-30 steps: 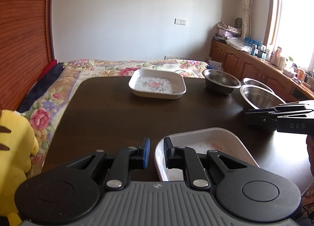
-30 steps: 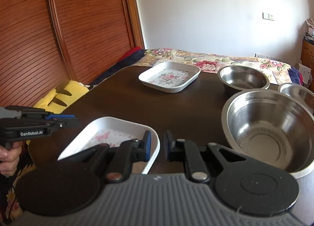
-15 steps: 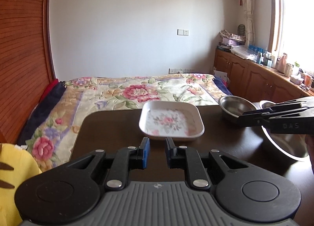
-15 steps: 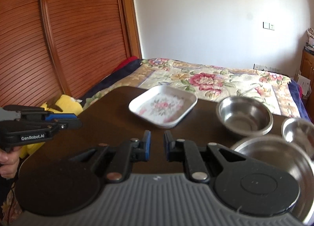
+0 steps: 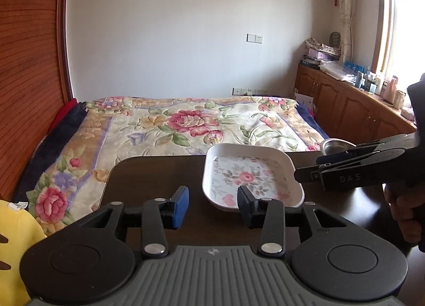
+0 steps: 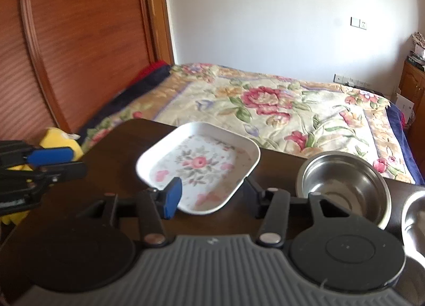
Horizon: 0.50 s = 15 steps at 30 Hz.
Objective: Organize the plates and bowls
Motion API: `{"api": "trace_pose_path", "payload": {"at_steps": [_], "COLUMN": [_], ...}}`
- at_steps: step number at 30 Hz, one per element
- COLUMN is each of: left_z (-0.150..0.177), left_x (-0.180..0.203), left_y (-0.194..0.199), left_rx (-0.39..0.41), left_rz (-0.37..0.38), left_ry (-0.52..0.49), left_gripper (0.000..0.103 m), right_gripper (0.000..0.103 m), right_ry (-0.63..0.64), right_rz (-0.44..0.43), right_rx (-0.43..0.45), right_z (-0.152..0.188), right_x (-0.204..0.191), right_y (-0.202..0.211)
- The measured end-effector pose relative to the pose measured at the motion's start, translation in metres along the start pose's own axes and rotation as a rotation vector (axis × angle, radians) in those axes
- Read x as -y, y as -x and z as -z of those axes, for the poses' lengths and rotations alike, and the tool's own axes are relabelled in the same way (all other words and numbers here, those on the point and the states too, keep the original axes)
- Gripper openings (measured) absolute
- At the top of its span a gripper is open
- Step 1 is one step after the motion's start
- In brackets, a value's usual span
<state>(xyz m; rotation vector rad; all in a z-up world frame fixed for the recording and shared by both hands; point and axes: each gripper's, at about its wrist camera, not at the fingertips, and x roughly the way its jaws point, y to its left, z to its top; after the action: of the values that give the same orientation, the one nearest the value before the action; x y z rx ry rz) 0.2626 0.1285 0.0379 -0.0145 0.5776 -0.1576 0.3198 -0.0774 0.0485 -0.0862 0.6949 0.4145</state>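
Observation:
A white square plate with a flower pattern (image 5: 249, 178) (image 6: 199, 162) lies near the far edge of the dark table (image 5: 148, 181). My left gripper (image 5: 212, 206) hovers just short of the plate's near left corner, jaws opening, nothing pressed between them. My right gripper (image 6: 211, 194) (image 5: 310, 169) has its jaws opening with the plate's near corner showing between them; the pads do not press on it. A steel bowl (image 6: 342, 183) (image 5: 334, 145) stands right of the plate. Another steel bowl (image 6: 414, 221) peeks in at the right edge. The left gripper (image 6: 61, 162) also shows at left.
A bed with a floral blanket (image 5: 191, 122) lies right behind the table's far edge. A yellow plush toy (image 5: 16, 229) sits at the left, by a wooden wardrobe (image 6: 66, 48). Wooden cabinets (image 5: 345, 109) with clutter line the right wall. A hand (image 5: 403, 207) holds the right gripper.
Both grippers have moved forward from the near white plate, now out of view, to the far flowered plate. Both pairs of jaws have gone from nearly shut to open.

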Motion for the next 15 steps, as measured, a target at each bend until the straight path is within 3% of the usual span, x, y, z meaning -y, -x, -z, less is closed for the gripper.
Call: {"api": "trace_pose_path", "payload": {"at_steps": [7,15], "left_z": [-0.015,-0.020], "left_x": [-0.011,-0.021], "left_y": [-0.032,-0.067], "left_rx": [-0.043,-0.106], "left_rz": [0.007,0.038], "left_ry": [0.008,0.050], "left_gripper": [0.068,0.056], "right_gripper": [0.052,0.052], "right_ry": [-0.036,-0.068], "right_rz": [0.038,0.049], "right_rx": [-0.083,-0.140], "right_z": [-0.012,-0.016], "right_x": [0.010,0.015], "right_y": [-0.035,-0.053]}}
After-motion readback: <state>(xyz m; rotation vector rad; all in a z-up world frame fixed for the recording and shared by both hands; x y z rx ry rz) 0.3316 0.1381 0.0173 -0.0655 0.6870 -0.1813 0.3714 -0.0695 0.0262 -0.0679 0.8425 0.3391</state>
